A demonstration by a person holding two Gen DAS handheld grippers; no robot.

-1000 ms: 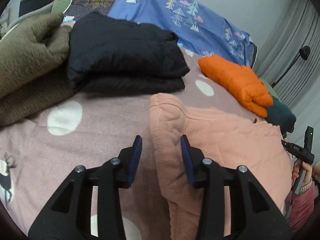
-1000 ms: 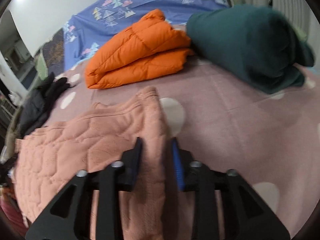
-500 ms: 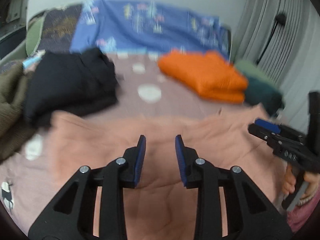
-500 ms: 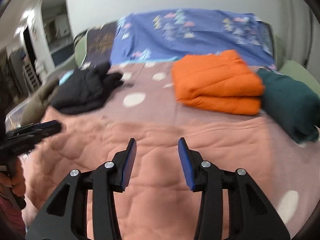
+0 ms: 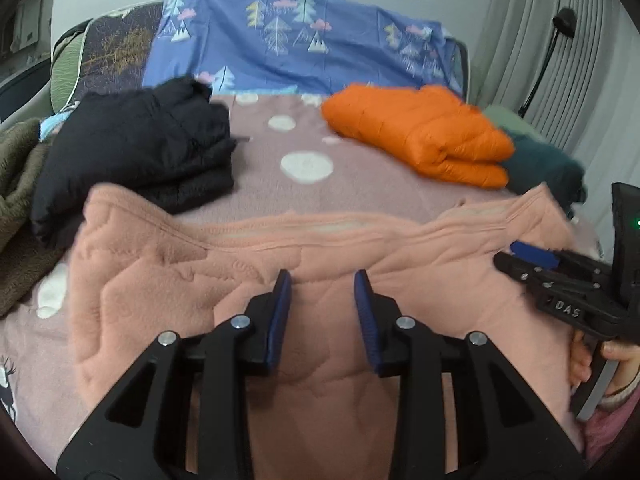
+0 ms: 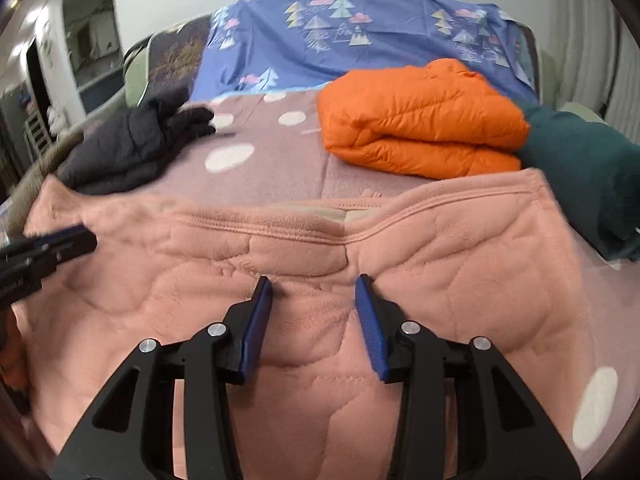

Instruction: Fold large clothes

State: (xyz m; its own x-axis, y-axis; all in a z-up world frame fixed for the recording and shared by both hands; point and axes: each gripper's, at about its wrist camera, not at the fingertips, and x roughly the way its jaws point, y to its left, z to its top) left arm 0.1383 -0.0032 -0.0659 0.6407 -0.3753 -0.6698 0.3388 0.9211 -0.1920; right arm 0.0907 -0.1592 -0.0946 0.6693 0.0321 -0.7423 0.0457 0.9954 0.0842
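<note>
The pink fleece is now lying spread wide before the orange jacket; the left gripper and right gripper are both hovering spread, empty; folding is next.

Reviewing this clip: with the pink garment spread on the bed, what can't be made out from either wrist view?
- Pink garment: near edge hidden behind the left gripper; in the right wrist view, behind the right gripper.
- Dark green garment: cut off by the frame edge.
- Person: only a hand shows.

Fuzzy quilted pink fleece garment; smooth puffy orange jacket.
</note>
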